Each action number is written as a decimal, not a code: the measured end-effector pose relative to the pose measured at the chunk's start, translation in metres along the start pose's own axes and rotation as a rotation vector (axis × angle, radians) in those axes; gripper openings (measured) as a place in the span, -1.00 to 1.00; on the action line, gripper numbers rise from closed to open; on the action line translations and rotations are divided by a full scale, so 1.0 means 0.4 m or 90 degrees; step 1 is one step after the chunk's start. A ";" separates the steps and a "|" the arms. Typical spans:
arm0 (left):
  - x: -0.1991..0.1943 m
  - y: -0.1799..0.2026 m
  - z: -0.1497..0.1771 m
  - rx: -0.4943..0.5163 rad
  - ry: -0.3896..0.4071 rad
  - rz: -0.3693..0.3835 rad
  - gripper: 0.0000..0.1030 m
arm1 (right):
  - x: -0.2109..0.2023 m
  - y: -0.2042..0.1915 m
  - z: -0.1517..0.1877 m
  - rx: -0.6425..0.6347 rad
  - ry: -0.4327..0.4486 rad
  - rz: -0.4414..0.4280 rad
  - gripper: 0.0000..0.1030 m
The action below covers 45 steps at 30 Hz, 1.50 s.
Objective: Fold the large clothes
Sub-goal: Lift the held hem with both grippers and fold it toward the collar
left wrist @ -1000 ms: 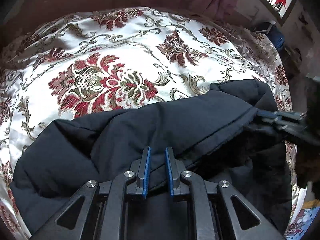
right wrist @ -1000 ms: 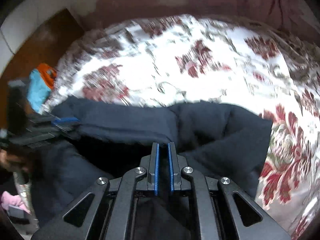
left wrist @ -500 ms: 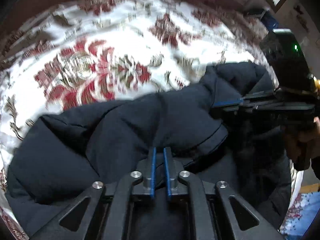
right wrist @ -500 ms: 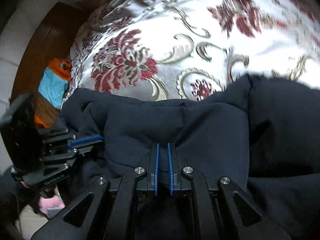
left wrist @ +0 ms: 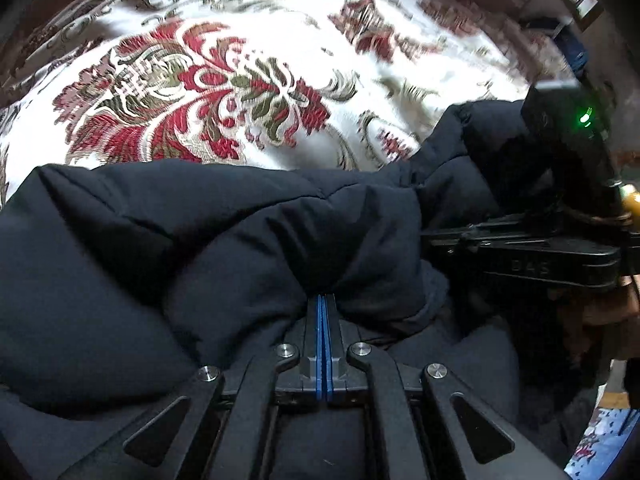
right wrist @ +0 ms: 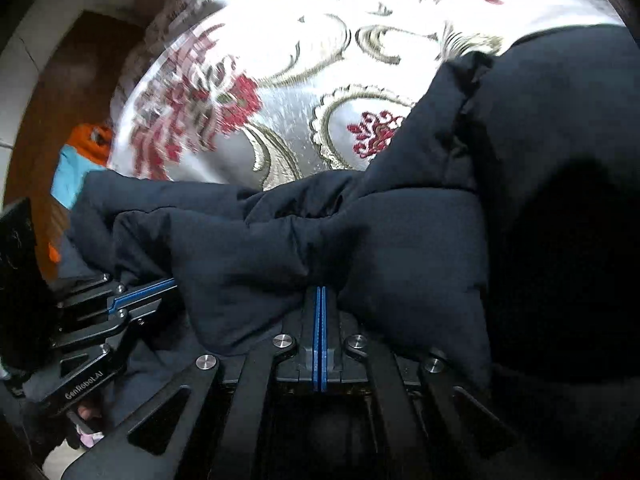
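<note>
A dark navy padded jacket lies bunched on a bed with a white bedspread patterned in red and gold flowers. My left gripper is shut on a fold of the jacket, its blue pads pressed together. My right gripper is likewise shut on a fold of the jacket. The right gripper also shows at the right of the left wrist view, and the left gripper at the left of the right wrist view, both close beside the fabric.
The bedspread spreads beyond the jacket. An orange and light blue item lies off the bed's left edge by a brown wooden panel. Shelving and a blue object stand beyond the bed's far right.
Both grippers have closed from slightly open onto jacket folds. The jacket has bunched up and been drawn toward the cameras, and the two grippers have come closer together.
</note>
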<state>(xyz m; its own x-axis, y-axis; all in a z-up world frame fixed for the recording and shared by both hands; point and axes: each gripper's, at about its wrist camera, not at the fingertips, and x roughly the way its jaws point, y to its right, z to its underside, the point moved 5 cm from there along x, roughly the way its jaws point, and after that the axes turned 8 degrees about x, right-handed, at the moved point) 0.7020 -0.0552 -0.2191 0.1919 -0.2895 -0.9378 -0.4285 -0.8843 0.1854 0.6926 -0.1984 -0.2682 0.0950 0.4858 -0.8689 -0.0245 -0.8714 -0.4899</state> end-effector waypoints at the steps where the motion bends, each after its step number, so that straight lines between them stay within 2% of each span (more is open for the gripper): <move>1: -0.026 0.006 0.006 0.002 0.029 0.017 -0.93 | -0.024 0.000 0.011 -0.008 0.015 -0.002 -1.00; 3: -0.066 0.016 0.009 0.002 0.068 0.050 -0.93 | -0.071 0.003 0.032 -0.041 0.047 0.024 -1.00; 5: -0.114 0.047 -0.007 0.018 0.125 0.111 -0.93 | -0.128 0.015 0.046 -0.070 0.094 0.068 -1.00; 7: -0.119 0.083 -0.031 0.035 0.139 0.154 -0.93 | -0.169 0.038 0.039 -0.072 0.124 0.080 -1.00; 8: -0.105 0.100 -0.043 0.039 0.133 0.159 -0.93 | -0.184 0.049 0.038 -0.068 0.134 0.078 -1.00; 11: -0.023 0.127 -0.055 0.033 0.067 0.160 -0.93 | -0.182 0.085 0.040 -0.035 0.120 0.060 -1.00; 14: 0.028 0.126 -0.038 0.002 0.013 0.156 -0.92 | -0.124 0.093 0.038 -0.027 0.086 0.068 -1.00; 16: 0.051 0.123 -0.034 -0.008 -0.010 0.150 -0.92 | -0.087 0.106 0.033 -0.025 0.075 0.075 -1.00; 19: 0.089 0.123 -0.028 -0.007 -0.028 0.132 -0.91 | -0.035 0.100 0.023 -0.042 0.086 0.093 -1.00; 23: 0.092 0.132 0.002 0.003 0.006 0.099 -0.91 | -0.058 0.090 0.055 -0.052 0.147 0.093 -1.00; 27: 0.005 0.138 0.046 -0.004 0.097 0.103 -0.92 | -0.153 0.086 0.124 -0.049 0.194 0.079 -0.95; 29: -0.063 0.127 0.073 -0.021 0.146 0.086 -0.92 | -0.195 0.080 0.165 -0.059 0.220 0.100 -0.78; 31: -0.123 0.103 0.097 -0.044 0.191 0.038 -0.92 | -0.229 0.073 0.204 -0.068 0.235 0.120 -0.58; 32: -0.134 0.085 0.105 -0.059 0.195 0.008 -0.92 | -0.247 0.076 0.223 -0.070 0.243 0.124 -0.40; 33: -0.138 0.069 0.113 -0.069 0.188 -0.016 -0.92 | -0.274 0.073 0.243 -0.070 0.254 0.122 -0.30; 34: -0.126 0.051 0.124 -0.081 0.159 -0.045 -0.92 | -0.292 0.072 0.260 -0.068 0.261 0.118 -0.19; 36: -0.083 0.026 0.152 -0.106 0.082 -0.023 -0.92 | -0.329 0.067 0.297 -0.063 0.271 0.111 -0.10; 38: -0.094 0.025 0.161 -0.123 0.068 -0.023 -0.92 | -0.395 0.096 0.310 -0.070 0.273 0.107 0.10; 39: -0.111 0.033 0.167 -0.128 0.066 -0.034 -0.92 | -0.410 0.091 0.330 -0.078 0.276 0.109 0.16; 41: -0.146 0.050 0.184 -0.136 0.079 -0.042 -0.93 | -0.442 0.082 0.373 -0.100 0.282 0.117 0.45; 45: -0.210 0.109 0.210 -0.131 0.123 -0.032 -0.96 | -0.483 0.094 0.455 -0.114 0.273 0.124 0.53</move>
<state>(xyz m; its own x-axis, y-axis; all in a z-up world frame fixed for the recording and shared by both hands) 0.5930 -0.0388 -0.1568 0.3809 -0.2904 -0.8778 -0.2295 -0.9494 0.2144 0.4922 -0.3126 -0.1317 0.5068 0.2745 -0.8172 0.0854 -0.9593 -0.2693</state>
